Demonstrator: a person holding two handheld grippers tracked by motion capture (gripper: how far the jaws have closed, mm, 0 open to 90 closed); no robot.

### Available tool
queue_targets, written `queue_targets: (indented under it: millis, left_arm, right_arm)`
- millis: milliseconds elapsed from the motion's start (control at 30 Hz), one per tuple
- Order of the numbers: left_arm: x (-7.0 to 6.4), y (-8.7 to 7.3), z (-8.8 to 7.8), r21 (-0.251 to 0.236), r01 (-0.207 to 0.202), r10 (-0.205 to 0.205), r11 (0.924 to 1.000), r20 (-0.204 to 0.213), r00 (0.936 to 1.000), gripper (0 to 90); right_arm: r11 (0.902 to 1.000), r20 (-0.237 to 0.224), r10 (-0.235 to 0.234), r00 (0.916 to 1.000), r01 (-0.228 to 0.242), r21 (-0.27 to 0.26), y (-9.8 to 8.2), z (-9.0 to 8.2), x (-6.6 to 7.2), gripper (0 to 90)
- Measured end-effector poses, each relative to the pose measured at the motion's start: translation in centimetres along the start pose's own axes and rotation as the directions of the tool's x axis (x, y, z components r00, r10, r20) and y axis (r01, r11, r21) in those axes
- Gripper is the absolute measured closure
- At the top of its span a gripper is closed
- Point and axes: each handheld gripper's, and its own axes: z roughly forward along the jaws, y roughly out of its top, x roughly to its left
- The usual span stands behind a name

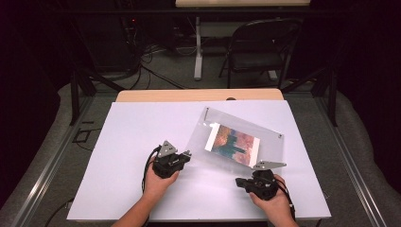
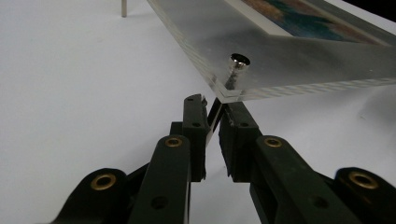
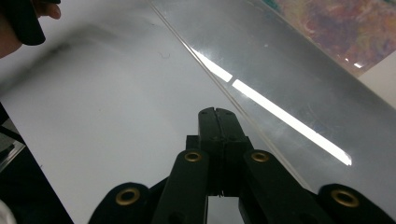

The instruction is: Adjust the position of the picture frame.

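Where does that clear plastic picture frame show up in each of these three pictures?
High view: the clear frame lies tilted, right of the table's centre.
Left gripper view: its corner fills the top right, just beyond the fingers.
Right gripper view: it spreads across the upper right.
Shared landmark: the colourful print inside it.

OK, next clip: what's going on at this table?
A person works on a clear acrylic picture frame lying on a white table, a colourful print inside. The left gripper, nearly shut, points at the frame corner by a metal standoff screw. The right gripper is shut at the frame's near edge.
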Motion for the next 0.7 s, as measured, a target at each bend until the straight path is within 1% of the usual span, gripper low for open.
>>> queue_targets:
  millis: [67,100,200,300,367,467,567,700]
  left_arm:
    - [-0.09,0.12,-0.16,-0.007,0.005,-0.005,1.0,0.008,1.0,81.1]
    - [-0.09,0.15,-0.22,-0.009,0.002,-0.002,1.0,0.011,0.9999,81.1]
    - [-0.12,0.22,-0.32,-0.01,0.0,0.0,1.0,0.014,0.9999,81.2]
    - [-0.22,0.31,-0.44,-0.014,0.003,-0.003,0.9999,0.018,0.9998,81.3]
    - [-0.26,0.36,-0.53,-0.016,0.0,0.001,0.9999,0.02,0.9998,81.4]
    - [-0.4,0.39,-0.66,-0.019,-0.001,0.001,0.9998,0.027,0.9996,81.5]
    - [-0.44,0.39,-0.71,-0.018,-0.001,0.001,0.9998,0.028,0.9996,81.6]
    - [-0.52,0.44,-0.83,-0.018,-0.005,0.005,0.9998,0.03,0.9995,81.7]
  right_arm:
    - [1.0,-0.013,0.01,0.9999,-0.01,0.0,0.02,0.04,0.0,90.0]
    - [1.0,-0.008,0.007,0.9999,-0.007,0.006,0.03,0.03,0.03,90.0]
    - [0.9999,-0.01,0.007,0.9999,-0.007,0.012,0.05,0.07,0.03,90.0]
    - [0.9995,-0.01,0.027,0.9996,-0.027,0.012,0.11,0.18,-0.16,90.0]
    - [0.9995,-0.01,0.03,0.9995,-0.03,0.008,0.13,0.24,-0.25,90.0]
    - [0.9985,-0.003,0.053,0.9986,-0.053,0.009,0.2,0.27,-0.6,90.0]
    - [0.9978,-0.009,0.066,0.9978,-0.066,0.01,0.22,0.25,-0.69,90.0]
    - [0.9977,-0.005,0.064,0.9979,-0.064,0.02,0.28,0.35,-0.64,90.0]
